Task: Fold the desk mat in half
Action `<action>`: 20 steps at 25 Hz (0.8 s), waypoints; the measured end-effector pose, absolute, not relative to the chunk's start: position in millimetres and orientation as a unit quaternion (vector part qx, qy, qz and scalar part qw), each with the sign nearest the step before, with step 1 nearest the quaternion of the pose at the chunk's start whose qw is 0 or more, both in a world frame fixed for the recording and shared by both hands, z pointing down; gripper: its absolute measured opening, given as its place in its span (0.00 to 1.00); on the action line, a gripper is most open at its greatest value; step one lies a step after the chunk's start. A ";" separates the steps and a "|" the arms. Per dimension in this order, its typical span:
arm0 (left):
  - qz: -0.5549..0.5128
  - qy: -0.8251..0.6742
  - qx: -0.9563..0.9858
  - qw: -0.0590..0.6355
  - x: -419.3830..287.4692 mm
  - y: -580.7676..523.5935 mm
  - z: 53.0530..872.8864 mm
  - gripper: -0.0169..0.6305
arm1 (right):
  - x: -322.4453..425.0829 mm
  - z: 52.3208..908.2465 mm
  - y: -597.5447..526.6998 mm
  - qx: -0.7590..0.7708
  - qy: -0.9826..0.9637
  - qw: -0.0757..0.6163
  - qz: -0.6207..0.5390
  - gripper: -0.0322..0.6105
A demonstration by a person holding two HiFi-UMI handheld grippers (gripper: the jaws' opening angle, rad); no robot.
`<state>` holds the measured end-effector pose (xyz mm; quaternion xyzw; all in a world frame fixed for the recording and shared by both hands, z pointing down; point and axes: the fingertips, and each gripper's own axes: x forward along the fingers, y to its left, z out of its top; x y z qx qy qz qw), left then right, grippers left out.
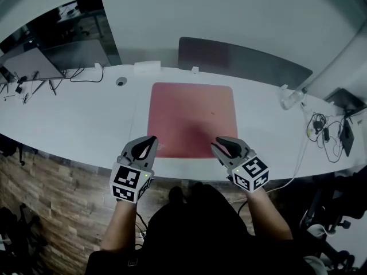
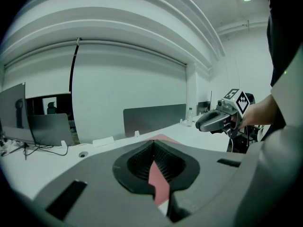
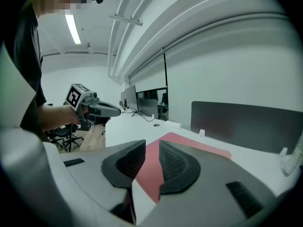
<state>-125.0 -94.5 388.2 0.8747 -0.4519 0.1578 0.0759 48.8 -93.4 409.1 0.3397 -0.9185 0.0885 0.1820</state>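
Red desk mat point(image 1: 192, 119) lies flat at frame centre on the white desk point(image 1: 86, 119), one edge twd the person. Looks thin, soft, light, prob. a bit grippy (should bend w/o a fight, may sag if lifted by one corner). Best hold: the two near corners. Left gripper point(image 1: 151, 140), lower left, jaws together, nothing in them. Right gripper point(image 1: 218, 145), lower right, jaws partly apart at the near right corner, not clamped.
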 end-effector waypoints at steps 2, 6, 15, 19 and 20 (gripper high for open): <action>0.157 -0.440 0.880 0.081 -124.4 -95.8 395.3 0.03 | 44.4 417.1 -91.8 0.340 -0.914 0.203 0.087 0.20; 0.149 -0.418 0.889 0.112 -119.2 -102.4 417.4 0.03 | 45.8 435.7 -93.8 0.339 -0.908 0.227 0.095 0.23; 0.196 -0.394 0.886 0.149 -97.9 -117.0 483.9 0.03 | 60.4 507.1 -105.0 0.323 -0.900 0.265 0.126 0.27; 0.225 -0.374 0.885 0.160 -87.8 -114.4 517.1 0.04 | 63.1 540.8 -105.8 0.313 -0.898 0.267 0.153 0.29; 0.230 -0.370 0.885 0.163 -85.6 -113.7 524.4 0.04 | 64.0 547.3 -106.1 0.312 -0.898 0.267 0.155 0.29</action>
